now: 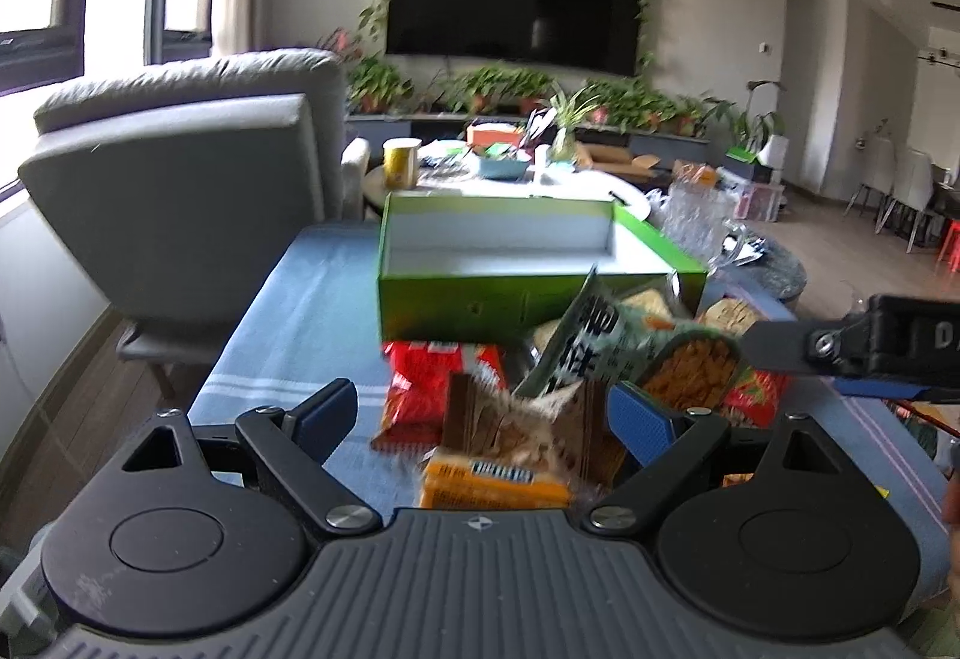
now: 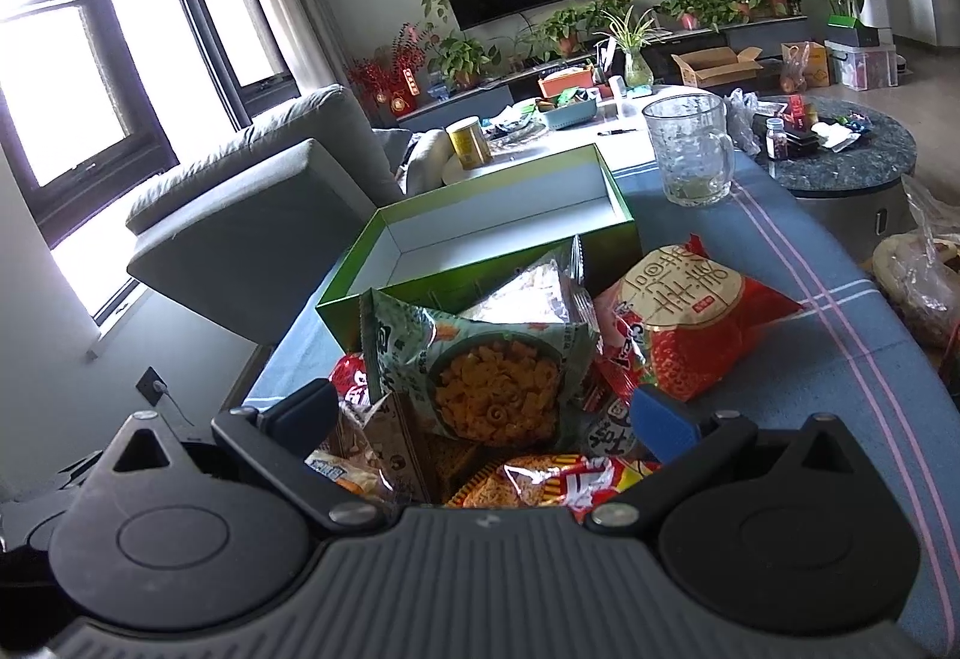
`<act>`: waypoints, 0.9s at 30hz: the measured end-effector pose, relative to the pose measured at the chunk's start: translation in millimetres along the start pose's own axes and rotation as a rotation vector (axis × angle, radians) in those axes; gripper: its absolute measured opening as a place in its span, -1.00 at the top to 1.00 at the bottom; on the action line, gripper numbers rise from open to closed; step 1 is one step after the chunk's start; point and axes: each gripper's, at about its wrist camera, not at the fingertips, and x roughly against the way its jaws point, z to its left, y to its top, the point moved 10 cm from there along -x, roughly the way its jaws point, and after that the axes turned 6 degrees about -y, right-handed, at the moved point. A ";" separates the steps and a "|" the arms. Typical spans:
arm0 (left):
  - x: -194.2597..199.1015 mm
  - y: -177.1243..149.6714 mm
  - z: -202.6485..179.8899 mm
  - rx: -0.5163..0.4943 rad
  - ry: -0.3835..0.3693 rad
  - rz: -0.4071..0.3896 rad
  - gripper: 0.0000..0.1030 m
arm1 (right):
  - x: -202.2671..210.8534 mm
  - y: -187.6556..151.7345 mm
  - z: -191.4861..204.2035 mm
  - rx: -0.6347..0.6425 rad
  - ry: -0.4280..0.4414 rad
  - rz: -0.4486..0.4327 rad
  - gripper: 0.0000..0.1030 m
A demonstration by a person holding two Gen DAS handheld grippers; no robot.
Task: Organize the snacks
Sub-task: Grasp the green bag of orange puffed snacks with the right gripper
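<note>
Left gripper (image 1: 480, 413) hangs low over the snack pile, jaws spread wide, nothing held; a crinkly brown-and-orange packet (image 1: 516, 449) sits between the fingers, contact unclear. Right gripper (image 2: 483, 410) is also wide and unloaded, tilted down over a glossy green packet (image 2: 486, 359). Red strawberry bag (image 2: 690, 323) lies ahead-right of it. Rigid green box (image 2: 480, 233), white inside, lies just beyond the pile. Bare blue striped cloth (image 1: 288, 323) ahead-left of the left gripper. Glass mug (image 2: 690, 149) far ahead-right.
</note>
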 end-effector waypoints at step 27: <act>-96.6 1.9 -63.2 -0.261 -0.225 0.092 -0.75 | -65.3 -1.9 -25.1 -0.132 0.121 0.130 -0.31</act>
